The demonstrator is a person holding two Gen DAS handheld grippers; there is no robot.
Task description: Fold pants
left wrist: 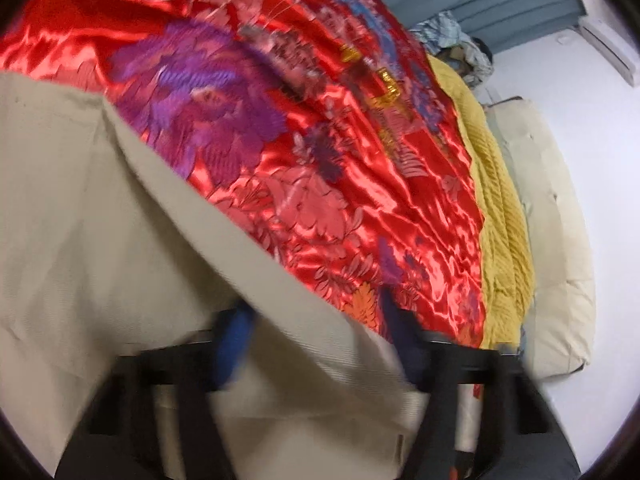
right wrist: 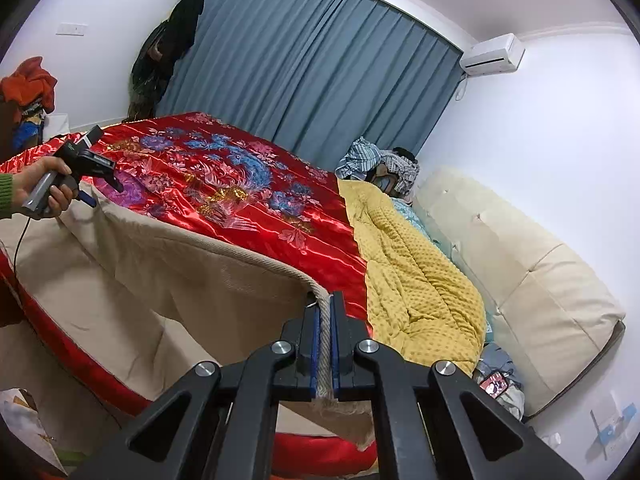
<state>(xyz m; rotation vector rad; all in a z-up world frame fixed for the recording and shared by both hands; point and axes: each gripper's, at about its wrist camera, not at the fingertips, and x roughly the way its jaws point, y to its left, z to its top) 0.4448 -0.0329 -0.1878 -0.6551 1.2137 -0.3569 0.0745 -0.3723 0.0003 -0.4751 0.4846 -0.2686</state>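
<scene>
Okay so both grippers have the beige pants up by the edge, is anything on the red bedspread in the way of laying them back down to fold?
Nothing visible: the red bedspread beyond the pants is bare. The yellow blanket lies off to the right, apart from them.

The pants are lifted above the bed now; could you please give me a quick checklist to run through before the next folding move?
1. Right gripper shut on the pants edge: ok.
2. Left gripper holding the far end: appears so, ok; jaw closure cannot tell, its own view is blurred.
3. Fabric spanning between both grippers without twisting: ok, though it sags.
4. Red bedspread free where the pants will land: ok.
5. Yellow blanket apart from the pants: ok.
6. Legs aligned on each other: cannot tell.
</scene>
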